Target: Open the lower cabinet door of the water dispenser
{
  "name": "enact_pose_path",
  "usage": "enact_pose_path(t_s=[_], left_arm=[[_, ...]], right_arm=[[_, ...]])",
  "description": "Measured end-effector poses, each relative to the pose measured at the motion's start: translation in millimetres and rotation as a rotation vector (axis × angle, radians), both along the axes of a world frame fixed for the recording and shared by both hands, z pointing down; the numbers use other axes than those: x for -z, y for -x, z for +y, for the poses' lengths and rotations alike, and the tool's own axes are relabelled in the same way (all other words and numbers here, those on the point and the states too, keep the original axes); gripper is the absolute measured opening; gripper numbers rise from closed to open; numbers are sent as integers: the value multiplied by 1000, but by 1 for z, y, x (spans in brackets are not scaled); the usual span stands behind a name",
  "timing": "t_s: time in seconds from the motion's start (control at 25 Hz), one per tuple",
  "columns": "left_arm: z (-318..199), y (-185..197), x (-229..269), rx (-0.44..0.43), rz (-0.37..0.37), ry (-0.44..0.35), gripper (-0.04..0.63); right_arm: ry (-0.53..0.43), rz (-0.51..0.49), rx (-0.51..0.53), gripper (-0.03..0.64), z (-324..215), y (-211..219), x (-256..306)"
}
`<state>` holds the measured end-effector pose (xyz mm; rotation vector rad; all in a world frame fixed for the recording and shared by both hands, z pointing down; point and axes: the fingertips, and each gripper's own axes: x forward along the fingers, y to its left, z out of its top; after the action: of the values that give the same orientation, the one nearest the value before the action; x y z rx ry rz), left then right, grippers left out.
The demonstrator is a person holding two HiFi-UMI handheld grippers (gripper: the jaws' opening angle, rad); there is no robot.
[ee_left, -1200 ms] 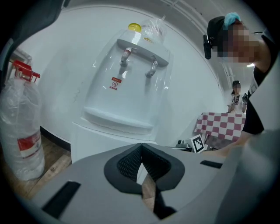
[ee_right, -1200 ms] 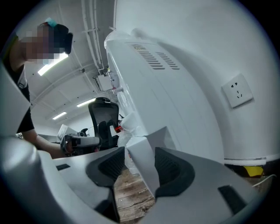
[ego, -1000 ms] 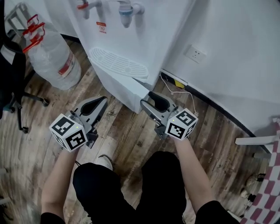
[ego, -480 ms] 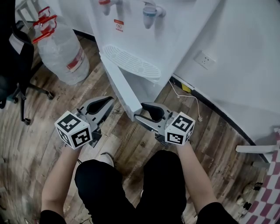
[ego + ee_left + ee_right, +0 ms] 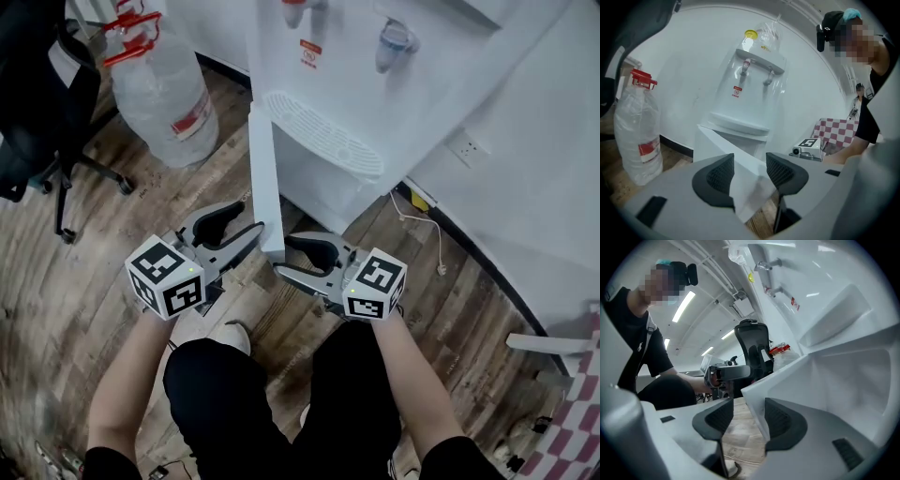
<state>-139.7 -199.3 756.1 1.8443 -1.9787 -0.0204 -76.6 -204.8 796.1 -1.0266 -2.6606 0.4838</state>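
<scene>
One lower cabinet door (image 5: 265, 178) is standing swung out from the water dispenser (image 5: 337, 80). It is reaching edge-on from the left end of the drip tray (image 5: 323, 145) toward the person, and its near end is lying between the two grippers. The left gripper (image 5: 249, 216) is sitting against the door's left side. In the left gripper view its fingers are standing apart, having just been opening. The door's near corner is lying between them, with a gap showing beside one pad, so they are not clamping it. The right gripper (image 5: 284, 256) is pointing at the door's near end from the right. Its fingers are spread wide, with the door's edge standing just beside one pad and bare wooden floor (image 5: 112, 309) showing between that edge and the other pad.

Farther up the dispenser's front, a red tap (image 5: 292, 11) and a blue tap (image 5: 392, 42) are hanging above the drip tray. A large water bottle (image 5: 169, 94) is resting on the floor to the far left, with a black office chair (image 5: 37, 84) beyond it at the left edge. To the right, a wall socket (image 5: 469, 147) is sitting on the white wall, with a white cable (image 5: 437, 246) trailing over the floor below it. A red-and-white checkered cloth (image 5: 572, 422) is showing at the near right corner.
</scene>
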Motion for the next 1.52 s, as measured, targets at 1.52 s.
enact_pose_path(t_s=[1.52], left_arm=[[109, 83, -20, 284, -82, 53, 307]], right_arm=[[108, 4, 83, 241, 72, 70, -1]])
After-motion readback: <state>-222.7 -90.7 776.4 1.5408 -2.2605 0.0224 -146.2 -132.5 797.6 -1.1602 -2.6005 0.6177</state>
